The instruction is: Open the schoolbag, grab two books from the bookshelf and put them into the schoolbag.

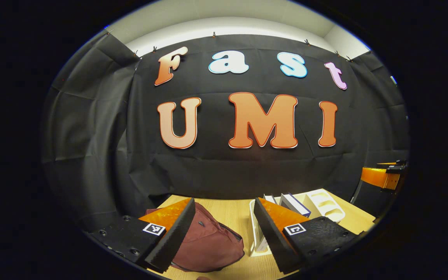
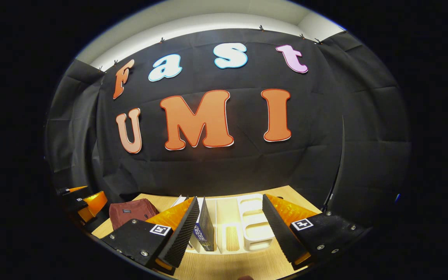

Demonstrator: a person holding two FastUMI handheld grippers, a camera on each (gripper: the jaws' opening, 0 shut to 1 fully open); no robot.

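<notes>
The left claw [image 1: 220,233] hangs released above the counter [image 1: 231,214], its fingers spread with the maroon schoolbag [image 1: 208,241] lying closed between them. Just right of the schoolbag stands the white bookshelf [image 1: 325,204] with upright books [image 1: 294,204] in it. The right claw [image 2: 230,229] is also released, hovering before the bookshelf [image 2: 253,221], a dark book [image 2: 205,227] by its left finger.
</notes>
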